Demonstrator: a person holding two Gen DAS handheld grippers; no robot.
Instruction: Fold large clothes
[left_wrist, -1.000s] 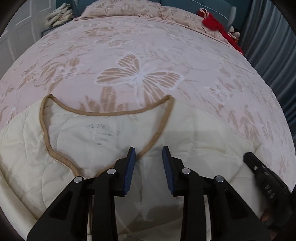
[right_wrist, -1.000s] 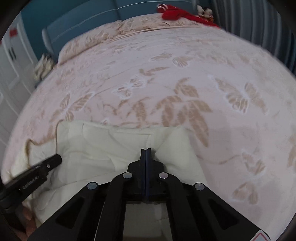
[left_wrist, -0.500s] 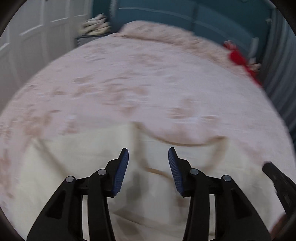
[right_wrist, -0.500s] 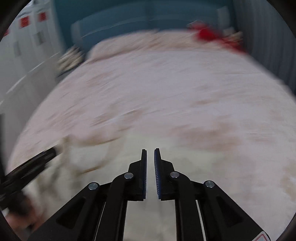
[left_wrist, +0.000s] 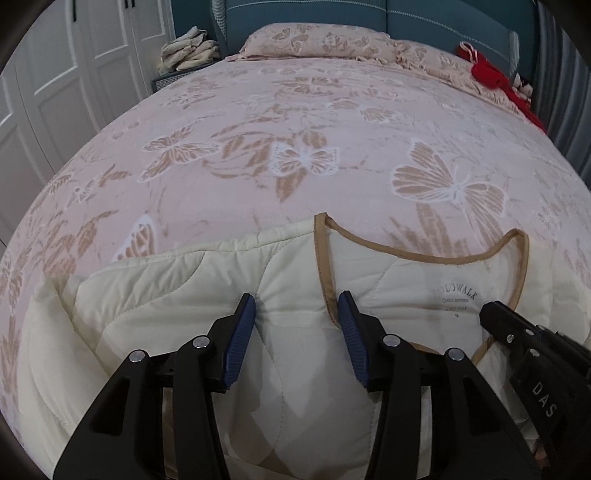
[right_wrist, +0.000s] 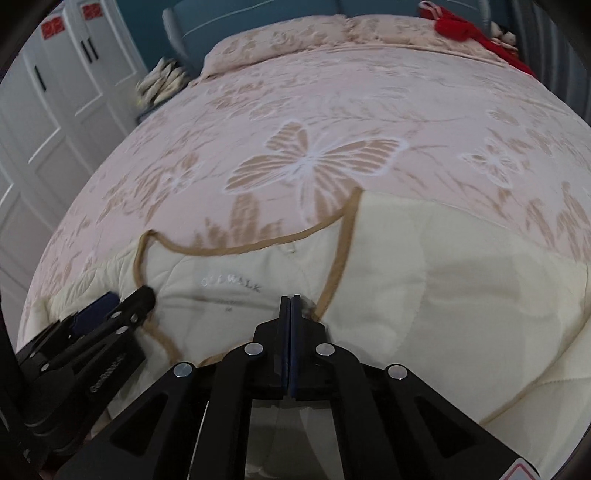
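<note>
Cream quilted jacket (left_wrist: 399, 280), flat on bed

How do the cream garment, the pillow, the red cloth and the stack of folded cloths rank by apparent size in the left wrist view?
1. cream garment, nearest the camera
2. pillow
3. red cloth and stack of folded cloths: look alike, unranked

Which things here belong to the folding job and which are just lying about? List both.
Belongs to the job:
- cream quilted garment with tan trim
- left gripper, jaws opening over the garment
- right gripper, jaws shut

Lying about:
- red fabric item near the pillows
- pile of pale folded cloths beside the bed
</note>
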